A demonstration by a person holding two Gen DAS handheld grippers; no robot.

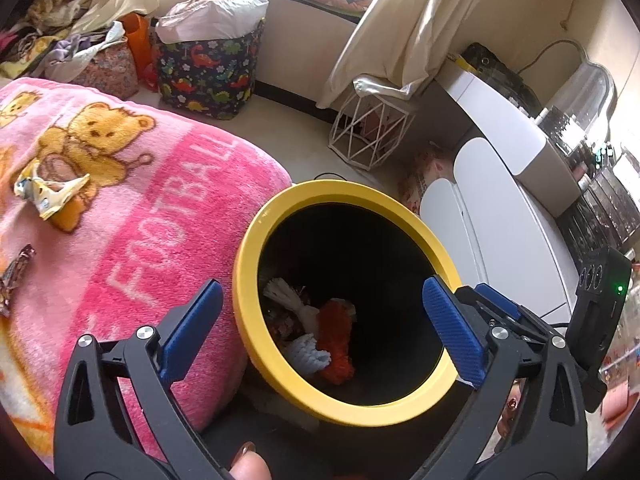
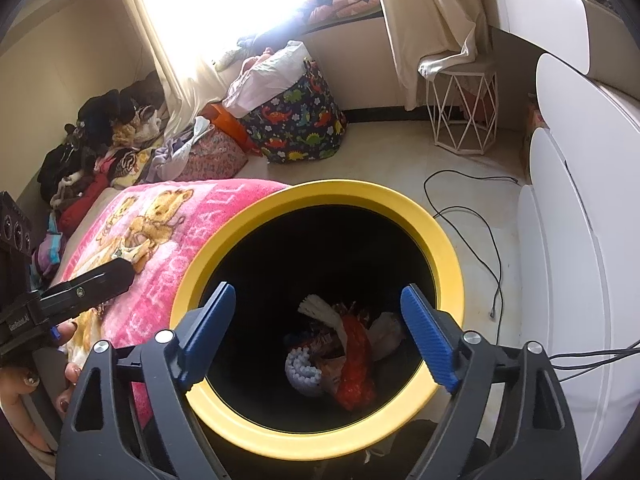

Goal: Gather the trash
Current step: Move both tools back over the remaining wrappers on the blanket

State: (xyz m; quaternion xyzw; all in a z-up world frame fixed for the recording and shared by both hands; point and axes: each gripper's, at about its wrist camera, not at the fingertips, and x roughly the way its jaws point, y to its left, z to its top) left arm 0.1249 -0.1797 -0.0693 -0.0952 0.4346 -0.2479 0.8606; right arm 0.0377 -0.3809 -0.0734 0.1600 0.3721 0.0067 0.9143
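Both wide open, empty: left tool (image 1: 322, 320) and right tool (image 2: 320, 336) above round yellow-rimmed black bin (image 2: 448, 248), hard against pink teddy-bear blanket (image 1: 168, 208) edge

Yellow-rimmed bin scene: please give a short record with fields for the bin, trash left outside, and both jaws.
bin: yellow-rimmed bin beside the pink blanket, trash inside
trash left: crumpled wrapper and dark candy wrapper on the blanket
left gripper: jaws open, empty, over the bin
right gripper: jaws open, empty, over the bin
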